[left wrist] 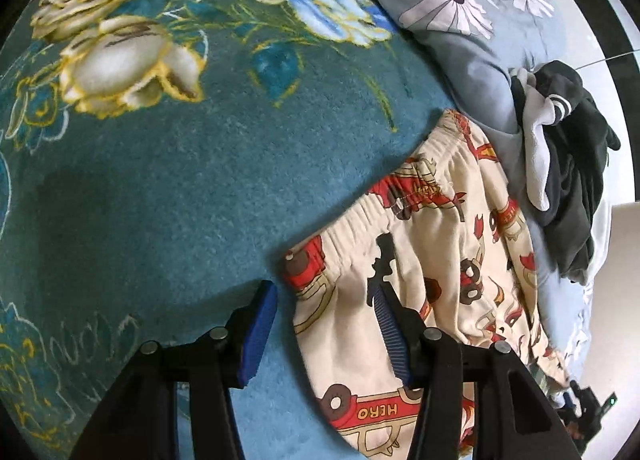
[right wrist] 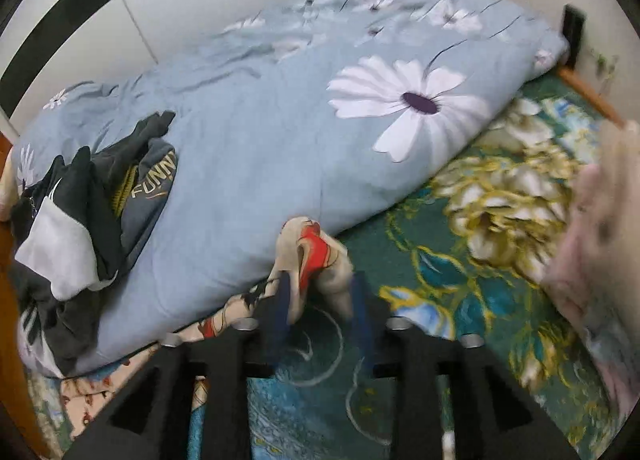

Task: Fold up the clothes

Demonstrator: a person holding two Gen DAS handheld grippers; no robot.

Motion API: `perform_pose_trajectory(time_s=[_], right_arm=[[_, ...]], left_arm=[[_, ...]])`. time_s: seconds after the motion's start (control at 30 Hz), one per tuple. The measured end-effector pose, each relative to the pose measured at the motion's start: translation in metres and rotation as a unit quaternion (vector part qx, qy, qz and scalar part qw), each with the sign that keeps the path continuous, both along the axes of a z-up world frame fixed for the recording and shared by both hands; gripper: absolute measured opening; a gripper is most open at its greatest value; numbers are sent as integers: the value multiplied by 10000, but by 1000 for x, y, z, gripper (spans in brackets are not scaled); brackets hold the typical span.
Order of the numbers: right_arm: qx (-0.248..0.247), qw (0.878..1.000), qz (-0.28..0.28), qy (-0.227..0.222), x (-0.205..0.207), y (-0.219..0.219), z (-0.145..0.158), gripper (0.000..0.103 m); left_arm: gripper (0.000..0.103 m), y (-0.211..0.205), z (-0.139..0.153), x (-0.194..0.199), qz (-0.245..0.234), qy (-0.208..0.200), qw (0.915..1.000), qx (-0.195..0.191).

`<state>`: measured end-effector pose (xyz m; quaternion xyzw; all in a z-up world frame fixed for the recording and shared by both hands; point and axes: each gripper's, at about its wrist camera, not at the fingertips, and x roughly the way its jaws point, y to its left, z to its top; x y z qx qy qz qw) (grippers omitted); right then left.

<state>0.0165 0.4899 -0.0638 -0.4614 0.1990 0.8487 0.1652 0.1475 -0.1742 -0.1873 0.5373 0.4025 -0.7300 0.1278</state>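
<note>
Cream shorts (left wrist: pixel 440 260) printed with red fire trucks lie flat on a teal flowered blanket (left wrist: pixel 160 179). My left gripper (left wrist: pixel 324 324) is open just above the shorts' elastic waistband corner. One blue pad is over the blanket, the other over the fabric. In the right wrist view a bunch of the same shorts (right wrist: pixel 312 252) stands up between the tips of my right gripper (right wrist: pixel 322 300). Its jaws stand apart and the blanket (right wrist: pixel 460 280) shows through the gap below the cloth. The picture there is blurred.
A light blue quilt with white daisies (right wrist: pixel 260 159) lies heaped along the far side (left wrist: pixel 472 39). Dark and grey clothes (right wrist: pixel 100 195) are piled on its end (left wrist: pixel 568 163). A blurred pink cloth (right wrist: pixel 592 260) is at the right. A white wardrobe stands behind.
</note>
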Motion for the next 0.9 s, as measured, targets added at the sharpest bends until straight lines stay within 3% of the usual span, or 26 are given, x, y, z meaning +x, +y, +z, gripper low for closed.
perform_pose_trajectory(time_s=[0.03,0.1,0.17,0.27,0.5,0.57,0.6,0.73,0.87,0.9], right_arm=[[-69,9999,89,27,8,-10,1,37],[-572,9942,875,-238,12,-48,-14,37],[-1200,9755,1674,-778,13,-90,-41,37],[-1772,9436,2362,-1496,14,-151,-83,37],[-2415,9144,2197,-2395,3,-203,-126,37],[-2242,9151,2188,-2537,3,-214,-125,25],[-2172,9162,2206,-2546,3,-218,-122,6],[-1909,9323,2274,-2067,10,-219,-82,3],[-1754,9585,2021,-986,25,-185,-7,3],[-1557,9665,1950,-600,34,-174,19,3]], left_arm=[[45,1,0,0,48,53,10000,11],[31,6,0,-1,83,39,10000,19],[19,9,0,-3,99,-11,9999,15],[17,11,5,1,226,77,9996,138],[13,8,17,7,342,398,9978,398],[14,5,11,2,386,434,9970,505],[14,3,7,3,445,444,9963,590],[11,-24,-1,14,454,568,9948,720],[11,-27,-6,16,355,605,9948,734],[16,-27,-8,18,362,553,9950,751]])
